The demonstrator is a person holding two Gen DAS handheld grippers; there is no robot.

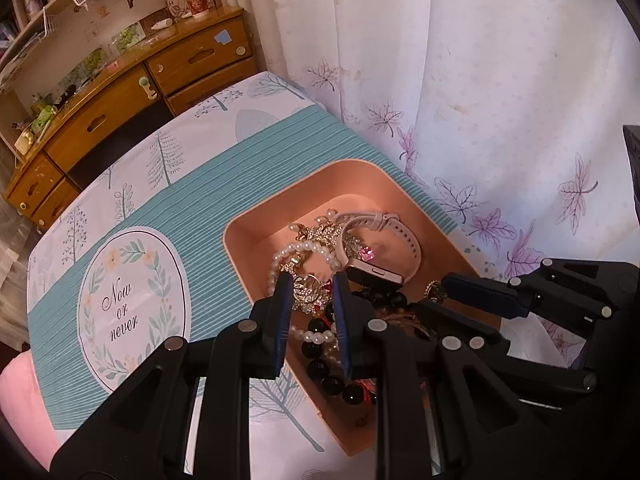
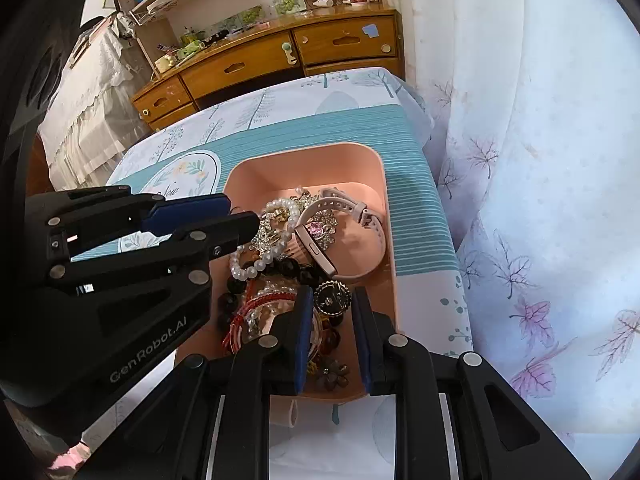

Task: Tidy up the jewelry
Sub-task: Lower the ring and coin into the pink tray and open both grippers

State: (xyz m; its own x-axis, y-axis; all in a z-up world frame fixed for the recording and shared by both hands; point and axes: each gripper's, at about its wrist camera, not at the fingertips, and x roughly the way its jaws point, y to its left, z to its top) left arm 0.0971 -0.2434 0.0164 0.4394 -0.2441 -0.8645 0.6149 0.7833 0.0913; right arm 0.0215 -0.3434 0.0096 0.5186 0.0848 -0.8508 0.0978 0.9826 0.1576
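Observation:
A peach tray point(image 1: 280, 196) point(image 2: 376, 168) on the table holds a heap of jewelry: a pearl bracelet point(image 1: 298, 246) point(image 2: 280, 248), a rhinestone brooch point(image 1: 310, 294) point(image 2: 266, 236), a white-strapped watch point(image 1: 384, 240) point(image 2: 344, 236), black beads point(image 1: 332, 376) point(image 2: 288, 268), red cords point(image 2: 256, 308) and a round black-and-gold piece point(image 2: 331, 298). My left gripper point(image 1: 310, 280) point(image 2: 240, 212) is open, its tips either side of the brooch. My right gripper point(image 2: 332, 296) point(image 1: 448, 292) is open, its tips flanking the round black-and-gold piece.
The table wears a teal-striped cloth point(image 1: 224, 168) point(image 2: 360, 124) with a "Now or never" wreath print point(image 1: 132, 304). A floral curtain point(image 1: 480, 100) point(image 2: 540, 160) hangs right beside the tray. A wooden desk with drawers point(image 1: 120, 92) point(image 2: 280, 60) stands beyond the table.

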